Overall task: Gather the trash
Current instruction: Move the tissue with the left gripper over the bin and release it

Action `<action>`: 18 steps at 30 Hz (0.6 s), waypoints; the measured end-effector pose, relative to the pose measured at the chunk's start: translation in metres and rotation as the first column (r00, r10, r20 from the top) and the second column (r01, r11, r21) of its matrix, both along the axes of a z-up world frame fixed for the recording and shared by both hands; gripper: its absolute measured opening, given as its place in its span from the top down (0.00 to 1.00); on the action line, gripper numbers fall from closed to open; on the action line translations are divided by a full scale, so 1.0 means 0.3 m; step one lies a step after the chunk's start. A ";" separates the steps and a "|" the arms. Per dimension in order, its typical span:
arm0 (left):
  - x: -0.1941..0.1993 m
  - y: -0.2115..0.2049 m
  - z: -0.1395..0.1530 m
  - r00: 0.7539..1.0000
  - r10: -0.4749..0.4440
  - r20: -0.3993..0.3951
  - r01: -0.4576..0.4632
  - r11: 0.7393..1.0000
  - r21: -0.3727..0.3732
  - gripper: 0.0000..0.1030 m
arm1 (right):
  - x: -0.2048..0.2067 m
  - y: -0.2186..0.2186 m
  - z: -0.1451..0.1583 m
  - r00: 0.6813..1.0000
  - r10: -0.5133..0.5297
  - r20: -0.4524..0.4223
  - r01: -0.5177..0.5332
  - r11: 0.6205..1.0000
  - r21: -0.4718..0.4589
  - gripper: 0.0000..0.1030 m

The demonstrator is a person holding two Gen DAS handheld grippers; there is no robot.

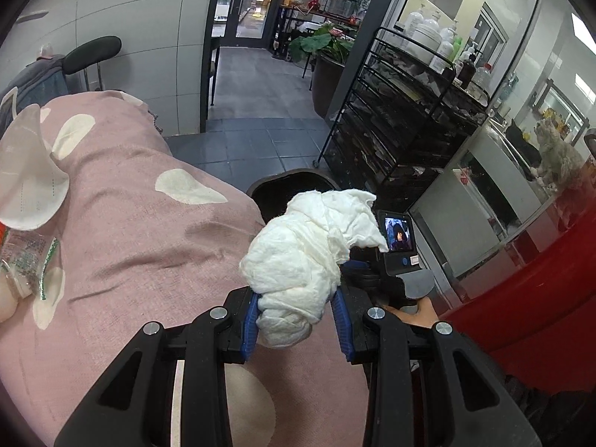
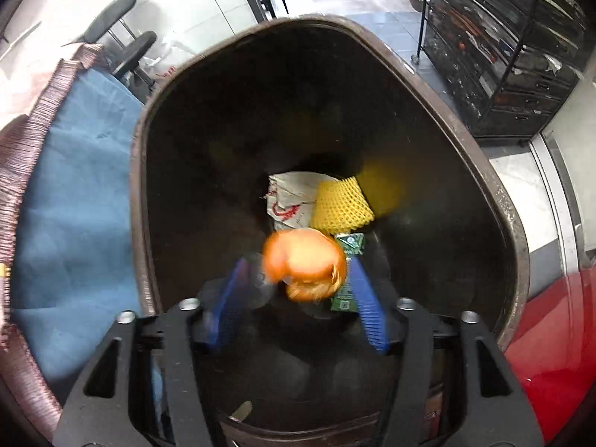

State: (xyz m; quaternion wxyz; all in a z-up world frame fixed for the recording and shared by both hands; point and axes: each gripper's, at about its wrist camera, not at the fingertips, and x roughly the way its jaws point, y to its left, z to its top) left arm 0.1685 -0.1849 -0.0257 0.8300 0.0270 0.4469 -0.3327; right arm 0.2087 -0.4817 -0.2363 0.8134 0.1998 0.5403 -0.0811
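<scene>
The bin (image 2: 495, 193) already holds a wrapper (image 2: 288, 201) and yellow net (image 2: 341, 205), an orange peel (image 2: 303, 260) blurs between the right gripper's (image 2: 298, 298) wide-spread jaws – likely dropping – while the left gripper (image 1: 298, 311) pinches a tissue (image 1: 309, 246) near the bin, and a mask (image 1: 29, 171) and packet (image 1: 28, 260) wait far left on the table (image 1: 149, 231)
</scene>
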 end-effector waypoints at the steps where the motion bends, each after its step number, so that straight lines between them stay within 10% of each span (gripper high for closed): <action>1: 0.001 -0.001 -0.003 1.000 -0.005 -0.006 0.005 1.000 0.000 0.68 | -0.005 0.005 0.016 1.000 0.004 0.008 -0.003 1.000 -0.014 0.32; 18: 0.034 -0.256 -0.115 0.985 -0.143 -0.092 0.151 0.985 0.088 0.68 | -0.317 -0.009 0.201 0.989 -0.062 0.134 0.085 0.982 -0.170 0.20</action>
